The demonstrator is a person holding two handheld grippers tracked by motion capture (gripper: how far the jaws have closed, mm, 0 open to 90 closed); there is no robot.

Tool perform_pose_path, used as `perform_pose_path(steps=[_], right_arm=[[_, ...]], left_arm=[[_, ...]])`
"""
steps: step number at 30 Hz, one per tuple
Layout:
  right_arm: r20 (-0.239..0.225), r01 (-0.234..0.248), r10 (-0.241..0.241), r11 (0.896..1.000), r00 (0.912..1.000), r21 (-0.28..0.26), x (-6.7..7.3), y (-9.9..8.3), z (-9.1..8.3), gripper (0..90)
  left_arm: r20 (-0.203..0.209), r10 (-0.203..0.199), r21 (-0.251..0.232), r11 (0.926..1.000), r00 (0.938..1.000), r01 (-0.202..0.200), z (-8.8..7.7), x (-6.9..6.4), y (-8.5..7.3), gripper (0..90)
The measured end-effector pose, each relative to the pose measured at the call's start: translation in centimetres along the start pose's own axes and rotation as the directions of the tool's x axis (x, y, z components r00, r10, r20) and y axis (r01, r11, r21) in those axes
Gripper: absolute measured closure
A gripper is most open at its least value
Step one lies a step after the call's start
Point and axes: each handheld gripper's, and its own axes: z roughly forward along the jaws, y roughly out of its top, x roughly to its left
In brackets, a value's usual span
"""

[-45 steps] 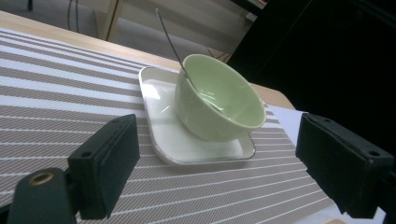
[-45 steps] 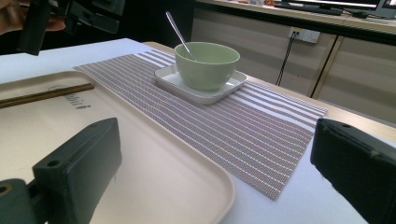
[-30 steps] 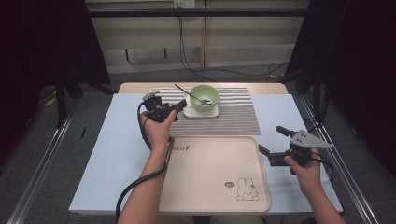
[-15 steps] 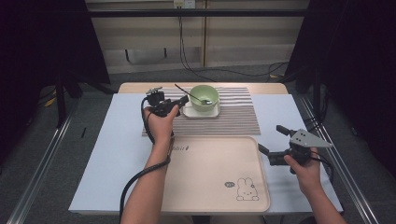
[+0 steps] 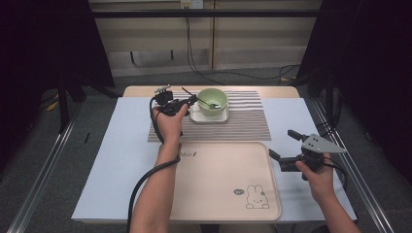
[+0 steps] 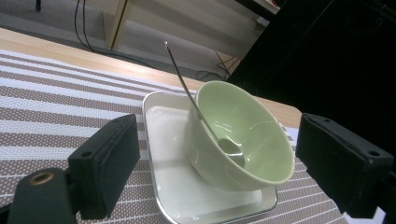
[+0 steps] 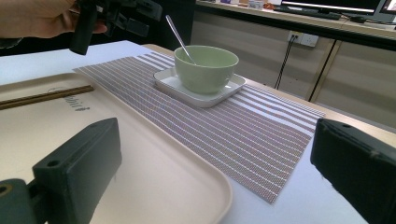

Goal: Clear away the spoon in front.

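Dark curtains are hanging on both sides of the room, and cables are running along the floor behind the worktop, which is covered with a white sheet. On its far part a striped placemat is lying, and on this mat a white square plate is carrying a green bowl. A metal spoon is leaning inside the bowl, with its handle pointing up over the rim.

The left gripper is hovering just beside the bowl, at the left side of the plate. In the left gripper view its fingers are standing wide open, with the bowl and the plate showing between them, and they are not touching either one.

Nearer to the person, a beige tray with a small rabbit drawing is resting on the worktop, and in the right gripper view a pair of brown chopsticks is lying on it.

The right gripper is waiting at the right edge of the tray, well apart from the bowl. Its fingers are also standing open and are holding nothing.
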Motion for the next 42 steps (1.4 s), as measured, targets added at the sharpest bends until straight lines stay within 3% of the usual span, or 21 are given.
perform_pose_path(steps=[2, 7, 10, 13, 17, 21, 22, 28, 30, 31, 36, 42], right_arm=[[0.005, -0.002, 0.002, 1.0, 1.0, 0.002, 0.0, 0.0, 0.0, 1.7], [-0.008, -0.001, 0.001, 1.0, 1.0, 0.001, 0.0, 0.0, 0.0, 1.7], [-0.005, -0.001, 0.001, 1.0, 1.0, 0.0, 0.0, 0.0, 0.0, 1.7], [-0.009, -0.004, 0.004, 1.0, 0.9999, 0.001, -0.1, 0.0, 0.0, 1.7], [-0.001, -0.008, 0.008, 1.0, 1.0, -0.003, 0.0, 0.0, 0.1, 1.7], [0.001, -0.008, 0.008, 1.0, 1.0, -0.001, 0.0, 0.0, 0.0, 1.8], [0.002, -0.01, 0.01, 1.0, 1.0, 0.0, 0.0, 0.0, 0.0, 1.7], [-0.007, -0.008, 0.008, 1.0, 0.9999, -0.001, -0.1, 0.0, 0.0, 1.7], [-0.008, -0.008, 0.008, 1.0, 0.9999, -0.001, -0.1, 0.0, 0.0, 1.7], [-0.004, -0.011, 0.011, 1.0, 0.9999, -0.001, -0.1, 0.0, 0.0, 1.7], [-0.003, -0.008, 0.008, 1.0, 1.0, 0.001, -0.2, 0.0, 0.1, 1.7], [-0.002, -0.013, 0.013, 1.0, 0.9999, -0.003, -0.1, 0.1, 0.0, 1.7]], left_arm=[[-0.004, -0.011, 0.001, 0.9999, 0.9999, 0.011, 0.3, 0.1, -0.1, 13.5], [-0.016, 0.015, -0.003, 0.9999, 0.9997, -0.015, 0.8, 0.4, -0.1, 15.3], [-0.013, -0.006, -0.012, 0.9999, 0.9999, 0.006, 1.2, 0.8, -0.3, 20.7], [-0.018, 0.033, -0.035, 0.9988, 0.9993, -0.033, 1.5, 1.1, -0.4, 27.1], [-0.01, 0.029, -0.052, 0.9982, 0.9995, -0.03, 2.1, 1.4, -0.5, 32.5], [-0.02, -0.01, -0.068, 0.9977, 0.9997, 0.008, 2.7, 1.3, -0.4, 38.9], [-0.027, 0.002, -0.066, 0.9978, 0.9996, -0.004, 2.7, 1.4, -0.3, 41.3], [-0.037, -0.062, -0.078, 0.9952, 0.9974, 0.059, 3.4, 1.7, -0.4, 50.8], [-0.047, -0.052, -0.083, 0.9954, 0.9975, 0.048, 3.5, 1.7, -0.5, 53.4], [-0.054, -0.07, -0.093, 0.9936, 0.9961, 0.065, 3.7, 1.7, -0.5, 54.7], [-0.065, -0.045, -0.092, 0.9949, 0.9969, 0.039, 4.1, 1.7, -0.7, 55.6], [-0.043, -0.07, -0.109, 0.9919, 0.9967, 0.065, 4.7, 1.1, -0.8, 62.7]])
